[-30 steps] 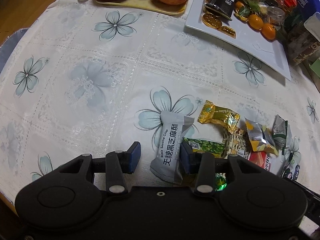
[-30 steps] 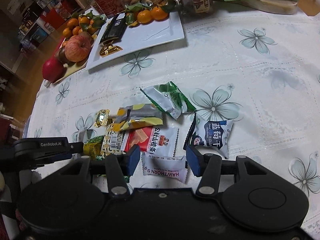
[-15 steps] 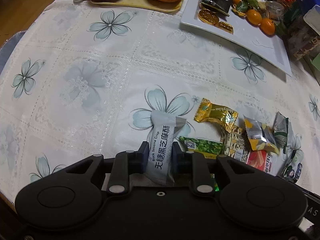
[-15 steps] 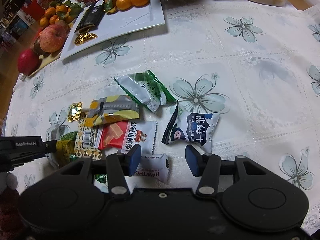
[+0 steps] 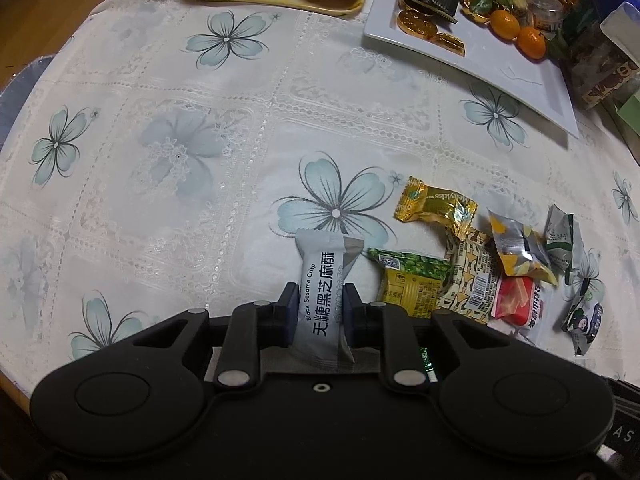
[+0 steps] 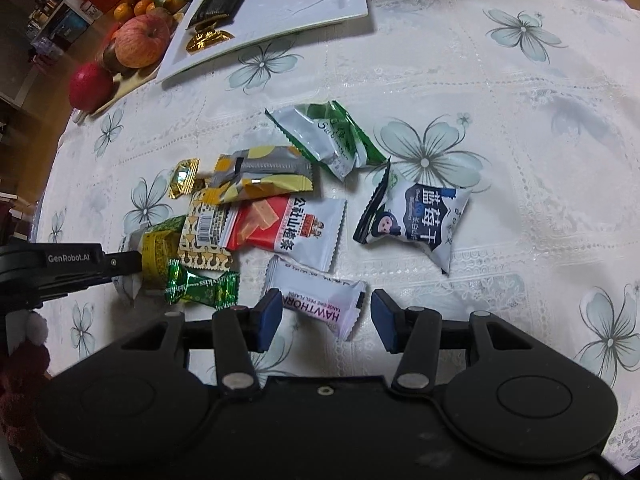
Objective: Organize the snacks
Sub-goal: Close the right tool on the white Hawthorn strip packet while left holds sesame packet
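My left gripper (image 5: 320, 307) pinches the grey black sesame crisp packet (image 5: 323, 286) across its middle, just beside the snack pile on the flowered tablecloth (image 5: 224, 128). I judge it light, crinkly and a bit slippery — the crisp inside likely brittle, so a gentle squeeze at mid-body suits. My right gripper (image 6: 323, 318) sits spread around the Hawthorn packet (image 6: 320, 300) — not yet closed on it.
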`<state>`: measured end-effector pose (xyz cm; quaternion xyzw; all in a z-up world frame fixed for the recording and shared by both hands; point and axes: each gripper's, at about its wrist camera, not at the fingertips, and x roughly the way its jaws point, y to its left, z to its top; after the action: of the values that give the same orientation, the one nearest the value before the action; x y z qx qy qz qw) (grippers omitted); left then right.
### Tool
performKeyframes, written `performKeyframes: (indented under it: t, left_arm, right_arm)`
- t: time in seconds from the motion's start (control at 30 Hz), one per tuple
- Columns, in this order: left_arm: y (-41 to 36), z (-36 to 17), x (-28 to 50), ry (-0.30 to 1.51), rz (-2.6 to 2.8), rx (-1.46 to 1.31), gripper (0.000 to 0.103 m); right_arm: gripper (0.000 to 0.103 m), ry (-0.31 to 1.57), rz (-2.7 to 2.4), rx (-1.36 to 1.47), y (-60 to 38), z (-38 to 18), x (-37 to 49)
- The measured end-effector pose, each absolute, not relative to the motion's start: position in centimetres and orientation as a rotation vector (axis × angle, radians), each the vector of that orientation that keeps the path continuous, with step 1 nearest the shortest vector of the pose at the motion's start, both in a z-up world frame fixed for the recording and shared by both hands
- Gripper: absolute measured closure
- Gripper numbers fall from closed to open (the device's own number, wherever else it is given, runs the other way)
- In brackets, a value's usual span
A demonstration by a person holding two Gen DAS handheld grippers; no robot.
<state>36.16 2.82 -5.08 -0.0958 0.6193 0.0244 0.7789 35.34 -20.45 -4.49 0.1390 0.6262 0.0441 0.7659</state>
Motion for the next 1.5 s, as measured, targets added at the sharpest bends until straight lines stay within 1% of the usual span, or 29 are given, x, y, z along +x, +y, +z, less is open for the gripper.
performKeyframes:
  t: [0.2, 0.4, 0.6, 0.73, 0.93, 1.0, 1.13, 1.3, 1.5]
  left_arm:
    - [2.8, -5.1, 36.0, 1.342, 0.053, -0.205, 0.074]
    - [3.3, -4.9, 35.8, 1.338, 0.054, -0.220, 0.074]
    - [3.5, -4.5, 35.6, 1.330, 0.049, -0.224, 0.074]
    - [3.7, -4.4, 35.5, 1.326, 0.049, -0.222, 0.074]
    - [4.2, -4.2, 35.5, 1.327, 0.050, -0.236, 0.074]
    - [4.2, -4.1, 35.5, 1.325, 0.050, -0.233, 0.074]
    - [3.9, -4.4, 35.4, 1.331, 0.040, -0.223, 0.074]
    - [3.2, -4.9, 35.4, 1.335, 0.042, -0.181, 0.074]
    - [3.0, -5.1, 35.5, 1.339, 0.035, -0.165, 0.073]
  right_arm:
    - [0.050, 1.304, 0.084, 0.418, -21.0, -4.6, 36.2]
    - [0.050, 1.261, 0.057, 0.453, -20.7, -5.0, 37.1]
    - [0.049, 1.266, 0.047, 0.429, -20.2, -5.4, 37.3]
    - [0.049, 1.294, 0.084, 0.422, -19.7, -5.5, 37.0]
    - [0.049, 1.438, 0.222, 0.378, -18.7, -5.2, 35.8]
    - [0.049, 1.429, 0.273, 0.391, -18.7, -4.4, 35.3]
    - [0.049, 1.334, 0.281, 0.297, -18.1, -2.9, 35.2]
    - [0.049, 1.343, 0.340, 0.256, -17.1, -3.2, 35.3]
    - [0.049, 1.301, 0.356, 0.090, -15.2, -4.1, 34.8]
